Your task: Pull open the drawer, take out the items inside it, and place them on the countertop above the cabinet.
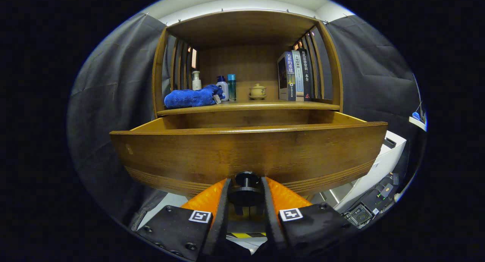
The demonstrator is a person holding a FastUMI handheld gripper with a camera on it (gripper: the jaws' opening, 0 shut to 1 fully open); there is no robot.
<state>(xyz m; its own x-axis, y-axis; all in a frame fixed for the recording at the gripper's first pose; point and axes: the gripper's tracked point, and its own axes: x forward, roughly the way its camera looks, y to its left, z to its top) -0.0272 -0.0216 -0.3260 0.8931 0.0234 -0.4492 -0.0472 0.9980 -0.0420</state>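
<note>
The drawer (248, 150) stands pulled out from the wooden cabinet (159, 65), its front panel wide and close ahead of me, and its dark round knob (246, 178) sits right between my fingers. My gripper (246, 192) is clamped on that knob, one finger pressing each side of it. From this low angle I cannot see what lies inside the drawer. Above it runs the countertop (265, 104), and on that a folded blue towel (193, 97) lies to the left, with a pale pump bottle (196, 81) behind it. Just beside the towel stand a white bottle (223, 87) and a slim teal bottle (231, 87), then a small lidded cup (257, 90), and a row of upright books (295, 76) on the right.
</note>
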